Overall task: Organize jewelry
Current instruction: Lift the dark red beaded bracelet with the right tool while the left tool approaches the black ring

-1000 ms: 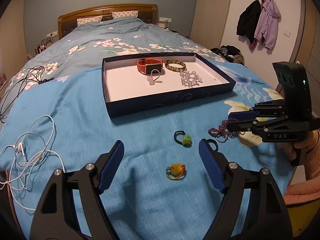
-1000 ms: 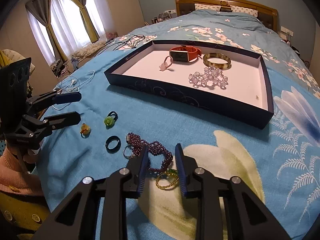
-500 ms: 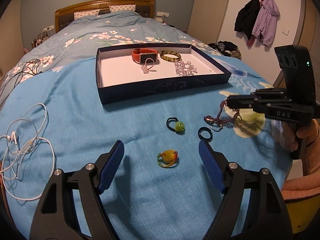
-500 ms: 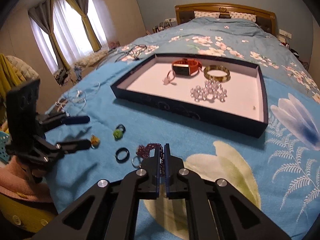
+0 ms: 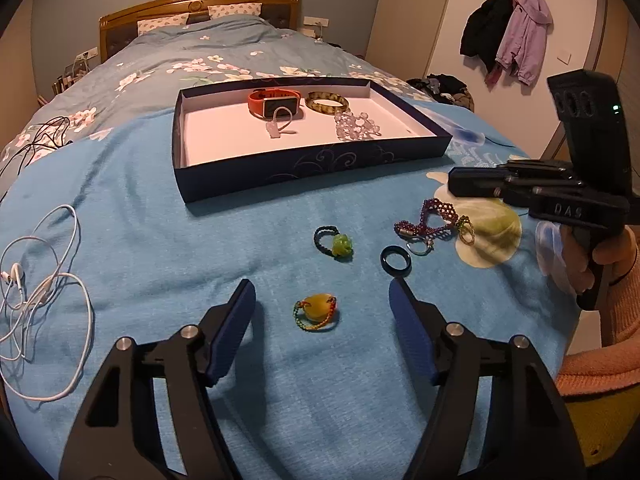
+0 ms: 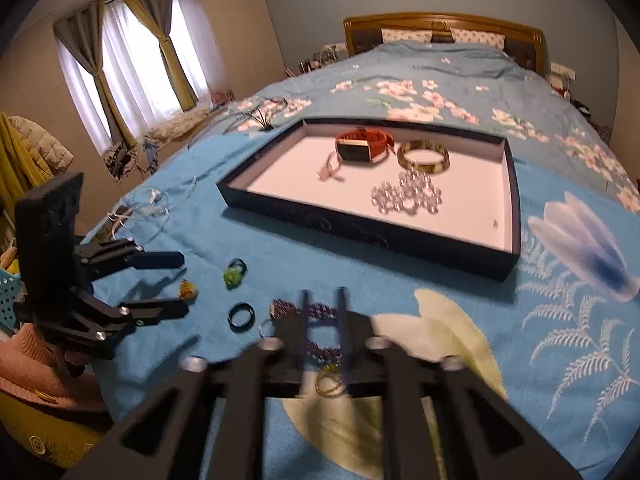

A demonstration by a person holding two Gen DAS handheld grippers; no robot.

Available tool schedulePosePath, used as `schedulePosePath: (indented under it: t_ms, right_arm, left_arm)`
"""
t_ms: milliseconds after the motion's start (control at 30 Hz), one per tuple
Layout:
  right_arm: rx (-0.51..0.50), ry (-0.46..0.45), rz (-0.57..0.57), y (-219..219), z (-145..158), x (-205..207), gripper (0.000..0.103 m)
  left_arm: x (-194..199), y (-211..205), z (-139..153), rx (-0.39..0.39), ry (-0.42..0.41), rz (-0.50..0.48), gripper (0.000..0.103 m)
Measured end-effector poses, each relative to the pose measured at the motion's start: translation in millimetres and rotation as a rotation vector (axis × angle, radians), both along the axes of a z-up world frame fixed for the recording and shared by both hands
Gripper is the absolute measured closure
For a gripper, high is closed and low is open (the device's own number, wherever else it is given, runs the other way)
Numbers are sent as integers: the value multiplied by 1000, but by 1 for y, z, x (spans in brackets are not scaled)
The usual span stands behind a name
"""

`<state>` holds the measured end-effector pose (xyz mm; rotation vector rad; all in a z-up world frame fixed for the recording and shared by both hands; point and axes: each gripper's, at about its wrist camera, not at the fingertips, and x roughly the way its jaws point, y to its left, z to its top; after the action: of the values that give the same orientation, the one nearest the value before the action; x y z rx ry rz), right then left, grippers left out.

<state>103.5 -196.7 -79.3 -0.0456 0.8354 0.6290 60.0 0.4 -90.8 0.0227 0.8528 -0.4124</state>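
Lying on the blue bedspread (image 5: 160, 248), the purple beaded bracelet (image 5: 434, 219) sits just below the right gripper (image 6: 323, 300), jaws narrow and opening, unheld; the left gripper (image 5: 322, 300), wide and closing, flanks the yellow bead ring (image 5: 316, 312) untouched.

soft matt cloth bedspread (image 5: 160, 240), glossy wooden headboard (image 5: 200, 0) — clear glassy beads (image 5: 356, 126), matt cardboard tray (image 5: 304, 164)

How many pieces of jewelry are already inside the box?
4: an orange watch at the back, a pale ring-shaped trinket just in front of it, a gold-green bangle beside the watch, and a clear bead bracelet nearest the front wall.
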Motion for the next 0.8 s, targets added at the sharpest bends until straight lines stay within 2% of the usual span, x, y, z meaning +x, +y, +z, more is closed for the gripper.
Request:
schedulePosePath:
  t_ms: [233,367,500,600,667,733,767,800]
  right_arm:
    - [-36,45,2,5,-20,7,79]
    - [-33,55,10,7,-24,10,79]
    - [-39,57,13,8,-24,11,79]
    - [-45,56,15,9,-25,11,79]
    - [-47,56,19,10,-25,11,84]
    - [-51,57,20,11,-25,10,100]
    - [-53,57,22,11,-26,10,100]
    - [-54,54,21,11,-25,10,100]
  left_arm:
    - [0,-7,3,-8,-14,-34,36]
    - [2,-26,7,-8,-20,-111,44]
    - [9,-47,0,3,27,-187,51]
    - [15,-55,-9,36,42,-194,55]
    - [16,-57,-9,32,44,-201,57]
    - [19,-57,-10,18,53,-198,61]
    - [20,-56,-9,18,53,-195,63]
    - [20,-55,-10,19,52,-195,71]
